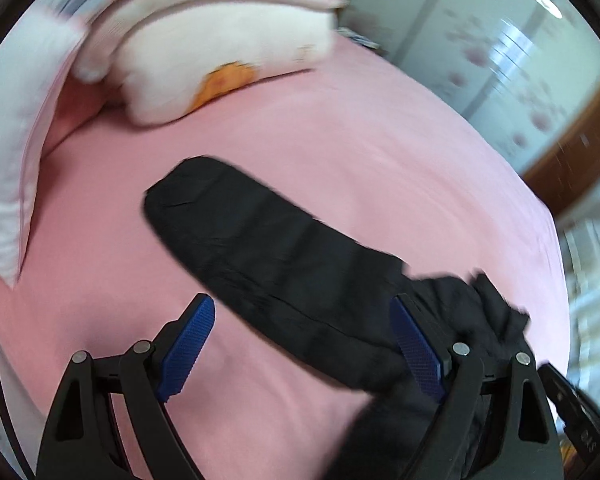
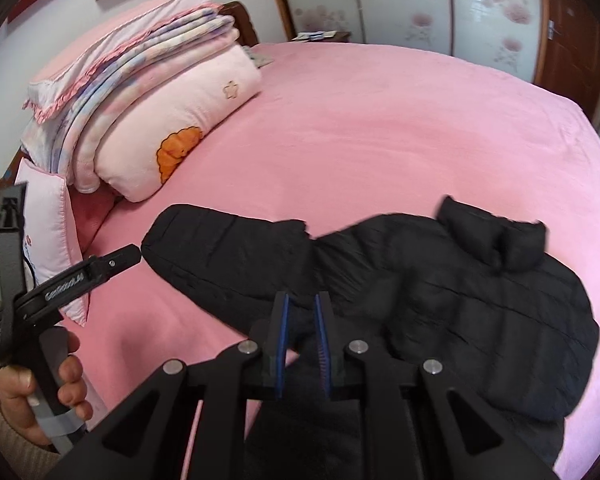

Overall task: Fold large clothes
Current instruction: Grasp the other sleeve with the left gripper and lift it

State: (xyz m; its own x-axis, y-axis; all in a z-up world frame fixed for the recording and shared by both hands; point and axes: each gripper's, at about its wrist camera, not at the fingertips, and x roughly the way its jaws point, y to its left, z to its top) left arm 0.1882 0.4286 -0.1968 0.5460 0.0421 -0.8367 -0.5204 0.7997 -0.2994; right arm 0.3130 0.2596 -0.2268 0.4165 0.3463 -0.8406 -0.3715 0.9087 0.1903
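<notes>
Jaws: left gripper (image 1: 300, 344) wide over black jacket (image 2: 440, 300) sleeve; right gripper (image 2: 302, 340) narrow, grip unclear. Only right view shows collar (image 2: 492, 236), hand (image 2: 40, 392).

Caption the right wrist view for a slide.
Right claw, nearly shut, over a black puffer jacket spread on a pink bed.

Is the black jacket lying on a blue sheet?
No. The black jacket lies on a pink sheet.
</notes>
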